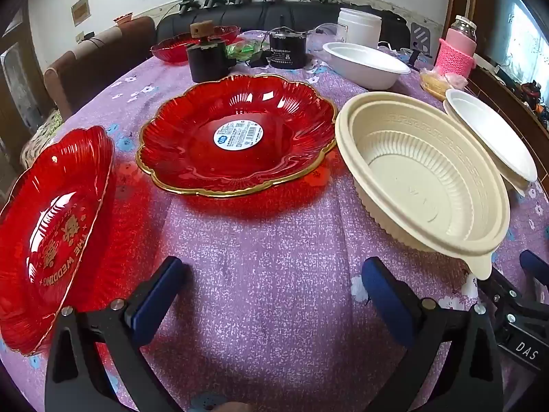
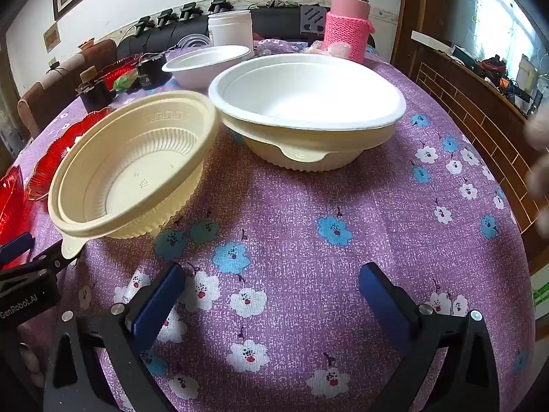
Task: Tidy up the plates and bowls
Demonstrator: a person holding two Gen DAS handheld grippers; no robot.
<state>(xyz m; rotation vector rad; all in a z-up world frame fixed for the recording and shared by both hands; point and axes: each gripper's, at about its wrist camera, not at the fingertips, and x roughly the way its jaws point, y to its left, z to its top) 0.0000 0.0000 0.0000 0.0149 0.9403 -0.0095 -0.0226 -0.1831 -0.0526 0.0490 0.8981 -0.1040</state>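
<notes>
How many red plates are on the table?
3: the gold-rimmed plate at centre, the wedding plate at near left, tilted, and a far plate behind the black cylinders. More may be hidden.

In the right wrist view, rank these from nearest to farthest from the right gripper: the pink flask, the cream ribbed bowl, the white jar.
From the right gripper:
1. Cream ribbed bowl, near left, tilted.
2. Pink flask, far right of centre, at the table's back edge.
3. White jar, far, left of the flask; too close to call against the flask.
</notes>
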